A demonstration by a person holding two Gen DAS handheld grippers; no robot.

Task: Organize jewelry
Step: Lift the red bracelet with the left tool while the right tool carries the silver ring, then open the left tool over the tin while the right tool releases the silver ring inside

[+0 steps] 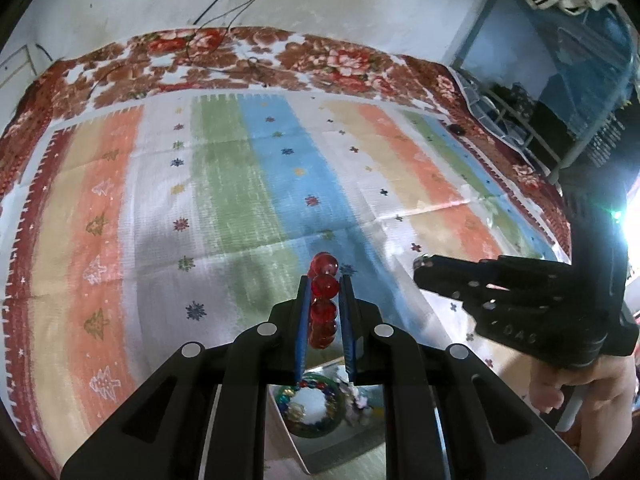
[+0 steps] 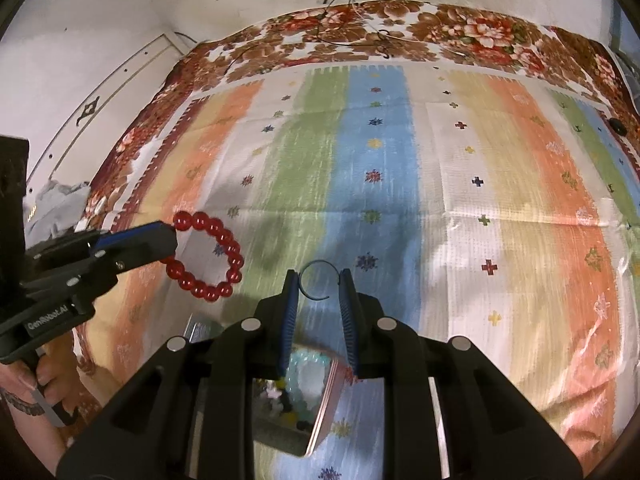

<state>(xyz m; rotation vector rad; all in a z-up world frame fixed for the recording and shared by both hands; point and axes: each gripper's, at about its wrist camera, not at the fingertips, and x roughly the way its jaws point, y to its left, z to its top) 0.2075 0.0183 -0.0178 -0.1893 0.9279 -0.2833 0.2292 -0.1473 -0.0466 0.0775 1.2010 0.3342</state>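
The striped cloth (image 2: pixel 400 184) lies bare across most of its width, giving open room ahead of both grippers all the way to the floral blanket (image 2: pixel 460 28) at the far edge. Low in front, a shallow tray (image 2: pixel 320 420) filled with beaded pieces sits just under the fingertips and blocks a straight descent there. The left gripper (image 1: pixel 325 284) clamps a red bead bracelet (image 2: pixel 212 256) that hangs out beside the right gripper (image 2: pixel 319 280), which pinches a thin dark ring (image 2: pixel 316 266); the two stand near each other, narrowing the gap between them. A small dark object (image 2: pixel 619 126) rests near the right edge.
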